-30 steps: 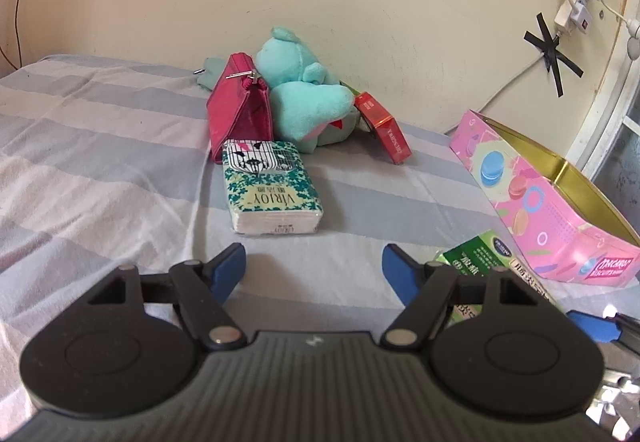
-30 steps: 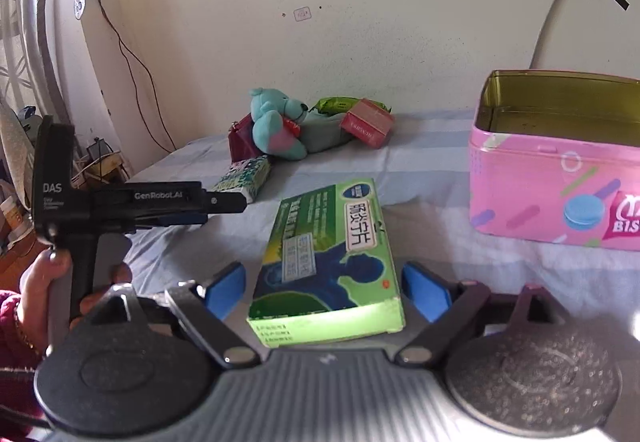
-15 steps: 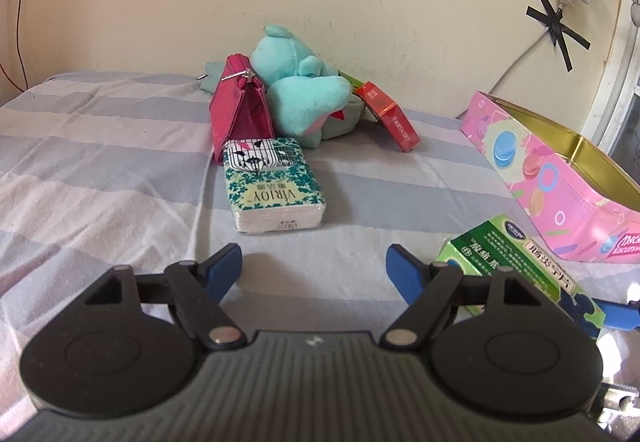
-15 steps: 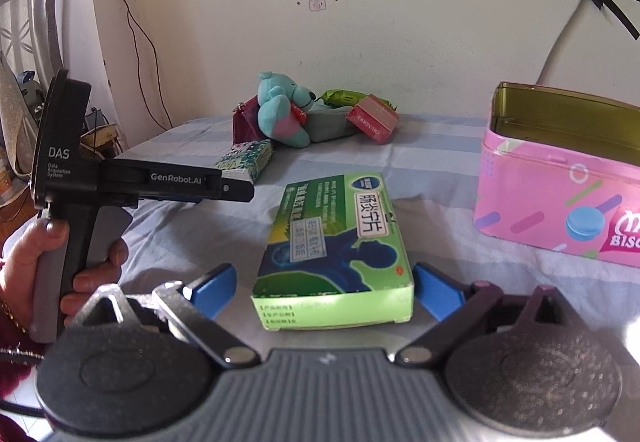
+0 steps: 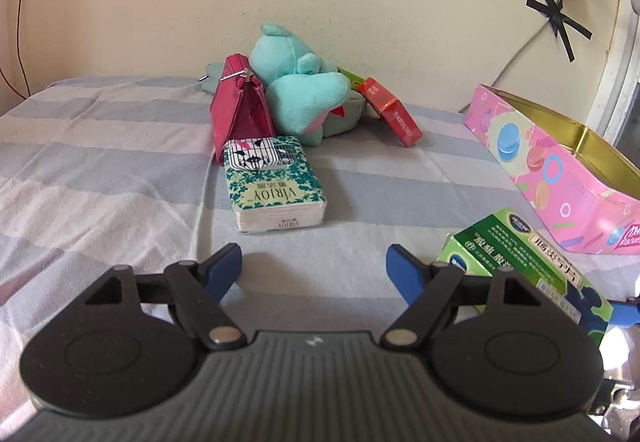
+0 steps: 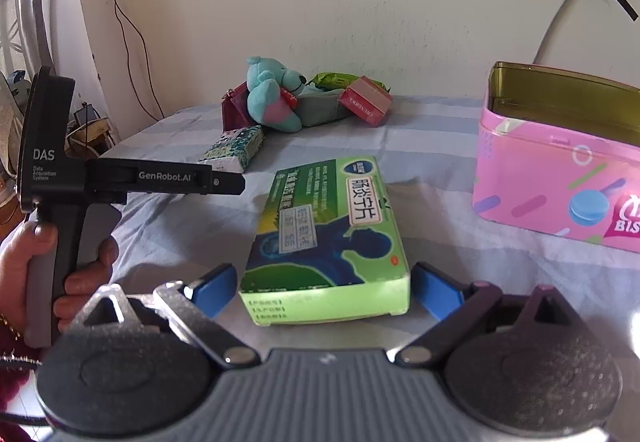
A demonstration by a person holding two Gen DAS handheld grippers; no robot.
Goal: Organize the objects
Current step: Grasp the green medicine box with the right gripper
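A green medicine box lies flat on the striped bed sheet. My right gripper is open, its blue fingertips on either side of the box's near end with small gaps. The box also shows in the left wrist view. My left gripper is open and empty, low over the sheet, short of a green tissue pack. An open pink biscuit tin stands to the right; it also shows in the left wrist view.
By the wall lie a teal plush bear, a maroon pouch, a red box and a green packet. A small patterned case rests on the tissue pack. The left handheld unit sits left of the box.
My right gripper has moved forward, so its fingertips now flank the green box's near end. My left gripper has edged forward toward the tissue pack.
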